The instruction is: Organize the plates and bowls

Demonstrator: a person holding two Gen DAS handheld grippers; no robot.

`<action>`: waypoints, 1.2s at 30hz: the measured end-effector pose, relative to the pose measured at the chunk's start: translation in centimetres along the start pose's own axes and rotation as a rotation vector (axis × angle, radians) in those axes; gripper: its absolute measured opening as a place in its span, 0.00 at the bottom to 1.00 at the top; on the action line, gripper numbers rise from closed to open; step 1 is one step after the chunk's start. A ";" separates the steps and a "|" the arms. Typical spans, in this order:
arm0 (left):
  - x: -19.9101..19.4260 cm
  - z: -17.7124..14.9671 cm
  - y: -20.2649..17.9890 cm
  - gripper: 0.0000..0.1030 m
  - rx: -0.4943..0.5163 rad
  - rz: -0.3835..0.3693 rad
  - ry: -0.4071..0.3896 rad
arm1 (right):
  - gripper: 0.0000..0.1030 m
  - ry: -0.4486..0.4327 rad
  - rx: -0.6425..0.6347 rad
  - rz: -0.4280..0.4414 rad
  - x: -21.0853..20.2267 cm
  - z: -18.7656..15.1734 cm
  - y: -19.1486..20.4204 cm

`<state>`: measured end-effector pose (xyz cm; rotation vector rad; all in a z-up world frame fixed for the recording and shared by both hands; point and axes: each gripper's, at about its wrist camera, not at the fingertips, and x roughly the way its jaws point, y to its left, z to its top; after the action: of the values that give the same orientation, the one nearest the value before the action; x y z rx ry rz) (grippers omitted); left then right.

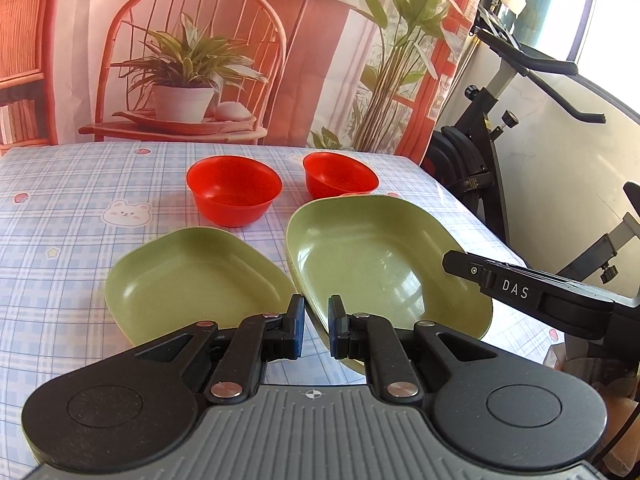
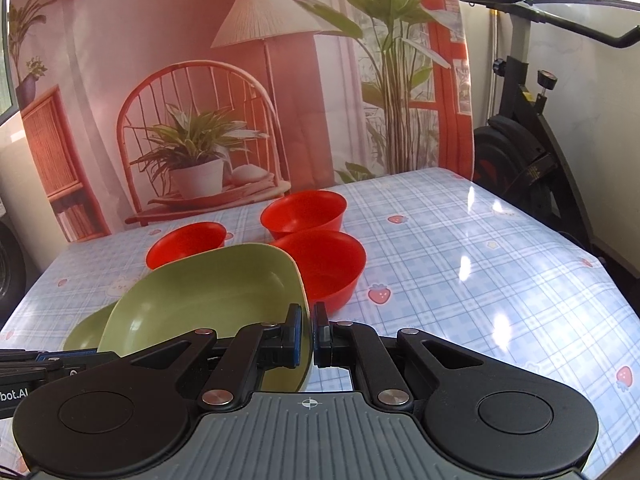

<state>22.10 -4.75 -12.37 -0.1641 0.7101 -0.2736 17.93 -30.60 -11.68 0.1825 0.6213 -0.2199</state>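
Your lifted green plate (image 2: 208,300) is tilted above the checked tablecloth (image 2: 460,264), its near right rim pinched between the pads of your right gripper (image 2: 311,334); fingers closed onto that rim. In the left wrist view the same plate (image 1: 372,260) shows raised on the right side, its left rim passing through the narrow gap of your left gripper (image 1: 316,328); whether those pads actually press the rim, you cannot tell from here.

A second green plate (image 1: 192,280) lies flat on the cloth just to the left, partly under the lifted one in the right wrist view.

Three red bowls stand beyond: a near bowl (image 2: 328,264) just beside the lifted plate's far right edge, a far bowl (image 2: 304,212) behind it, and a left bowl (image 2: 186,242) partly hidden by the plate's far rim.

An exercise bike (image 2: 528,120) stands off the table's right side. A printed backdrop (image 2: 200,80) hangs behind.

Both grippers point forward, low, roughly level with the table.
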 end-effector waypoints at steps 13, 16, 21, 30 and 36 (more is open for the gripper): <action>-4.2 2.7 6.0 0.14 -0.147 0.074 -0.081 | 0.05 -0.035 -0.203 0.182 2.2 5.4 8.3; -4.4 2.6 6.9 0.14 -0.175 0.090 -0.072 | 0.05 -0.033 -0.254 0.214 3.5 6.0 10.0; -3.6 1.6 7.6 0.16 -0.186 0.115 -0.030 | 0.05 -0.005 -0.306 0.259 5.6 5.8 11.3; -1.3 -0.3 8.3 0.17 -0.167 0.144 0.058 | 0.05 0.083 -0.319 0.280 9.2 2.6 10.6; -0.6 -0.8 8.6 0.17 -0.164 0.158 0.086 | 0.05 0.105 -0.291 0.297 10.2 1.5 9.9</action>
<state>22.79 3.62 -14.62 -0.2521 0.8269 -0.0712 29.39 -22.95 -15.54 0.0040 0.7147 0.1675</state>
